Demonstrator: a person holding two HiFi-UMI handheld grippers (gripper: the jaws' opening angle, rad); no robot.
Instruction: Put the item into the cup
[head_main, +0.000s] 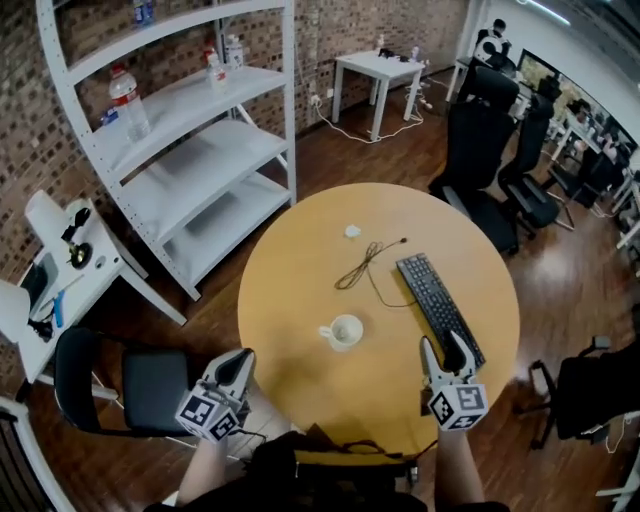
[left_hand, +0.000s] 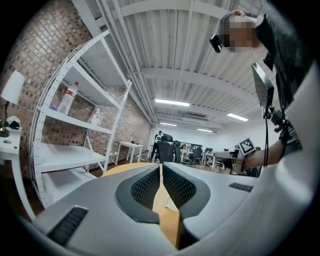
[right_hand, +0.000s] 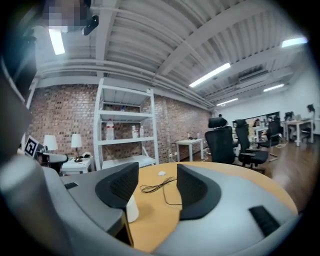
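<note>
A white cup (head_main: 342, 331) stands near the middle of the round wooden table (head_main: 300, 250). A small white item (head_main: 352, 231) lies farther back, beyond a thin black cable (head_main: 365, 265). My right gripper (head_main: 447, 352) hovers over the table's near right part, beside the keyboard's near end, open and empty. In the right gripper view its jaws (right_hand: 157, 172) frame the cable (right_hand: 159, 187) and the small item (right_hand: 161, 173), and the cup (right_hand: 131, 207) peeks from behind the left jaw. My left gripper (head_main: 240, 368) hangs off the table's near left edge, shut and empty (left_hand: 161, 170).
A black keyboard (head_main: 438, 303) lies on the table's right side. A white shelf unit (head_main: 190, 130) with bottles stands at the back left. A black chair (head_main: 120, 385) sits under my left gripper, and office chairs (head_main: 480, 150) stand at the back right.
</note>
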